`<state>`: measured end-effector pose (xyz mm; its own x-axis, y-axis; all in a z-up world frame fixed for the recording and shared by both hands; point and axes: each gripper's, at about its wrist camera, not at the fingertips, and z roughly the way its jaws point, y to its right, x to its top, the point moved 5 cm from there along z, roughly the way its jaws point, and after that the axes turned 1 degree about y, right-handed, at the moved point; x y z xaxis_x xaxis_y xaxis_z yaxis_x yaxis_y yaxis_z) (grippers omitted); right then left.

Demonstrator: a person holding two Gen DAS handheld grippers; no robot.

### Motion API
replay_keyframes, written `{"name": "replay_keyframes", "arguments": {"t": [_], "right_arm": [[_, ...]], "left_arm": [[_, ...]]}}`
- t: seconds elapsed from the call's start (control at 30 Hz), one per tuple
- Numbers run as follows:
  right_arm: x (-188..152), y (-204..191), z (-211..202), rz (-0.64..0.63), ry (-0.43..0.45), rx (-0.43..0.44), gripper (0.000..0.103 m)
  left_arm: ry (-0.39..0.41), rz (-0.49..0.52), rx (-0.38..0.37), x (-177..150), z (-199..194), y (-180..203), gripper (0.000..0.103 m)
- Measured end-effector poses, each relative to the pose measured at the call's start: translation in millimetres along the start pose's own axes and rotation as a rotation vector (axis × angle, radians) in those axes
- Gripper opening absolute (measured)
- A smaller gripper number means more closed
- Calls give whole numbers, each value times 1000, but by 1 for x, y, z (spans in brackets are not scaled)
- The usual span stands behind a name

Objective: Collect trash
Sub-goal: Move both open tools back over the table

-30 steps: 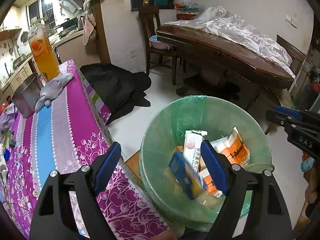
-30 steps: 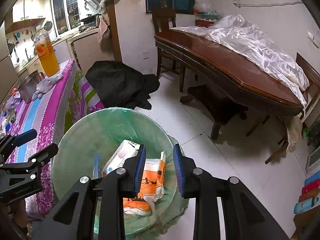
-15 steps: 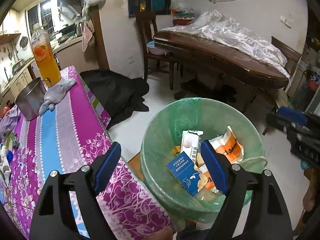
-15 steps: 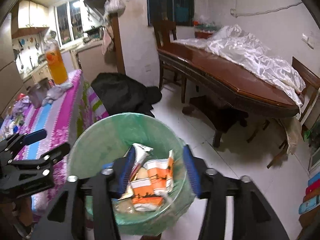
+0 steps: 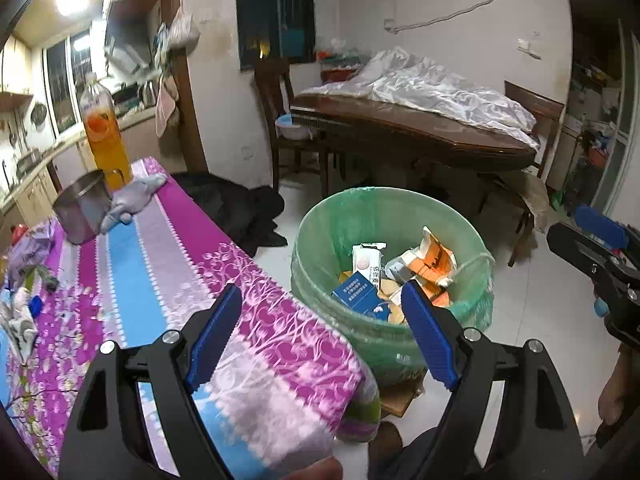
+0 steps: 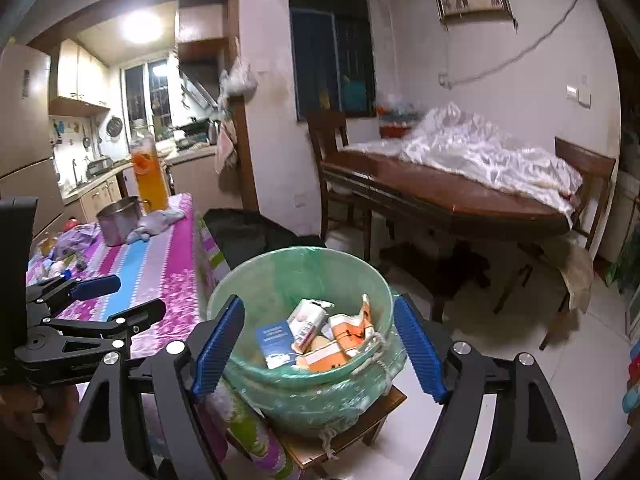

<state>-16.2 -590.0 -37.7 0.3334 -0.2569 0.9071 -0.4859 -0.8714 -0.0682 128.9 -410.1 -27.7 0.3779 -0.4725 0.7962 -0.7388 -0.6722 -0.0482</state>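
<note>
Green-lined bin (image 6: 280, 276) beside the table (image 5: 160, 264) holds the trash (image 6: 316, 336); your left gripper (image 5: 320, 336) stands released, and your right gripper (image 6: 320, 344) has just been opening, nothing between its jaws

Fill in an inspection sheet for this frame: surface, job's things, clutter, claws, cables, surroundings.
Surface: table with purple floral cloth.
Job's things: green-lined trash bin beside the table, holding a blue box, a white packet and an orange carton.
Clutter: orange drink bottle, steel pot, grey cloth, wrappers at far left.
Claws: left claw open, empty; right claw has just been opening, nothing between its pads.
Cables: wire on the wall.
Surroundings: wooden table under white sheeting, chair, kitchen behind.
</note>
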Motion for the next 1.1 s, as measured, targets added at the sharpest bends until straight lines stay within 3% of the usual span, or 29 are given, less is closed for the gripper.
{"name": "replay_keyframes", "arguments": {"t": [0.2, 0.4, 0.57, 0.73, 0.8, 0.87, 0.93, 1.0, 1.1], "right_arm": [[-13, -43, -52, -64, 131, 57, 88], [-29, -122, -63, -153, 106, 257, 89], [-44, -187, -54, -200, 33, 406, 89], [-54, -238, -42, -240, -26, 490, 90], [-55, -256, -37, -256, -49, 530, 89], [-55, -274, -33, -285, -60, 567, 87], [-54, -298, -24, -309, -83, 608, 84], [-52, -319, -14, -310, -107, 645, 84], [-56, -346, -2, -323, -130, 676, 84]], "left_arm": [[32, -3, 49, -24, -33, -32, 79], [5, -87, 154, -54, -56, -104, 79], [-48, -270, 300, -89, -77, -214, 79], [-84, -480, 520, -128, -107, -352, 79], [-92, -550, 556, -142, -118, -392, 79], [-102, -604, 555, -153, -124, -424, 79], [-115, -622, 494, -148, -120, -449, 78], [-111, -596, 465, -137, -116, -463, 78], [-68, -577, 359, -118, -102, -475, 74]]}}
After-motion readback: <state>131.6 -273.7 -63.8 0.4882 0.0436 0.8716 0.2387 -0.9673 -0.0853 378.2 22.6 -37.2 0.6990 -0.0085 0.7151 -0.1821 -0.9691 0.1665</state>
